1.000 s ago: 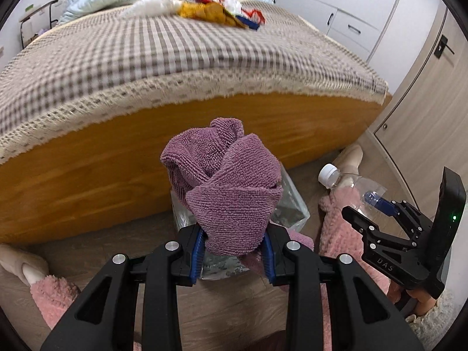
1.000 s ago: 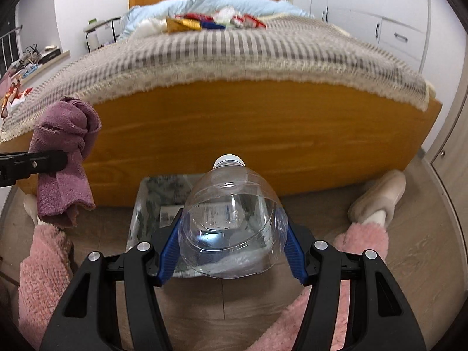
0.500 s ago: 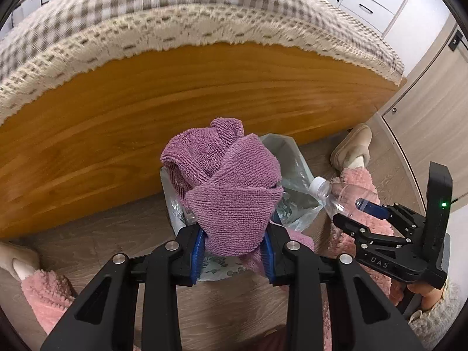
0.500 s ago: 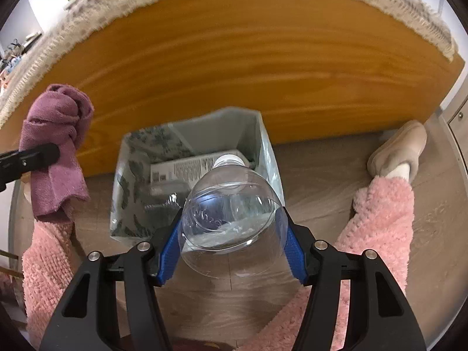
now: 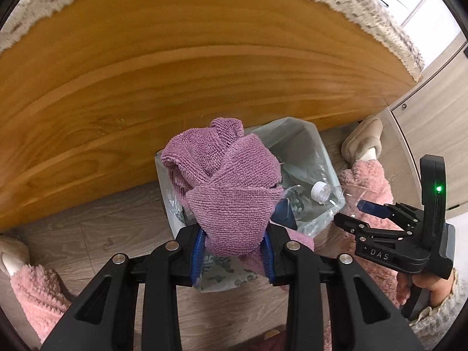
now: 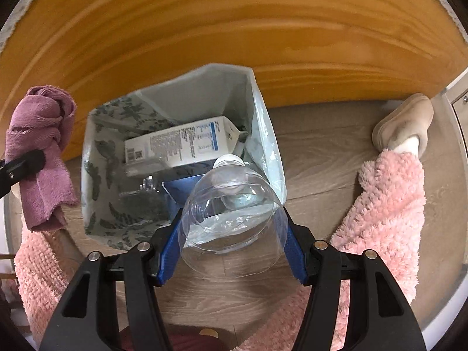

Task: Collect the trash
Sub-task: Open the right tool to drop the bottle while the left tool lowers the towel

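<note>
The bin (image 6: 96,158) stands on the floor (image 6: 316,152), its far side against the bed board (image 6: 234,23). In it a carton (image 6: 181,143) lies toward 12 o'clock. The bottle (image 6: 231,204) sits between the right gripper's (image 6: 232,234) pads, cap over the bin's 4 o'clock corner. The cloth (image 5: 231,187), clamped in the left gripper (image 5: 232,248), hangs at the bin's 9 o'clock side. A slipper (image 6: 406,120) lies at 3 o'clock, well apart from the bin.

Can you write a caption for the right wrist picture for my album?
Right hand-held gripper holds a clear plastic bottle over the lined trash bin, a milk carton already inside.
</note>
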Tool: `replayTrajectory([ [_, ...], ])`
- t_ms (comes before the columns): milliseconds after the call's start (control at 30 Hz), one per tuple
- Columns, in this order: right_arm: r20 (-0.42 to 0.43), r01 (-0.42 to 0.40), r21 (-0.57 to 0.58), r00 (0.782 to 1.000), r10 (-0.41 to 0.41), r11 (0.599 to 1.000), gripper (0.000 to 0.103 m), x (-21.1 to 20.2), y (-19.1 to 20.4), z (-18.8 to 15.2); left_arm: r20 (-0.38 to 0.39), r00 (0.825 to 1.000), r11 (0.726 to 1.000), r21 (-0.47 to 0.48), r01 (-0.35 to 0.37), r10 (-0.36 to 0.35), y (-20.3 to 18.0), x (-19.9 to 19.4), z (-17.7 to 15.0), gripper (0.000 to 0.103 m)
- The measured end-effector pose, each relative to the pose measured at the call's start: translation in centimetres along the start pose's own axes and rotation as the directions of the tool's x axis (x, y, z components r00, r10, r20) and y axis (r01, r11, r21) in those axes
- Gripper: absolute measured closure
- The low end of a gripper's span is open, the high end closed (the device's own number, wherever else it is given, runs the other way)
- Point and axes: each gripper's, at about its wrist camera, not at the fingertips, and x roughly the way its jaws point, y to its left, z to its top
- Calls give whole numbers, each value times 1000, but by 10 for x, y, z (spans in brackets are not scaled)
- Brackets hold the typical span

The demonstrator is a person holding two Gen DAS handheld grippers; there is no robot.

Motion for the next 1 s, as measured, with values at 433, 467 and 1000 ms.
replayTrajectory([
  [433,-112,29,-37,993,-33,999,44,34,2,12,-59,998,1000,-26,16,-17,9,42,6,73],
  [467,-123,33,-43,992,-38,999,44,36,3,13,-62,998,999,-29,14,-16,9,45,7,73],
  [1000,-248,61,-116,965,-89,991,41,73,17,31,-110,993,994,-106,17,-29,18,79,11,73],
])
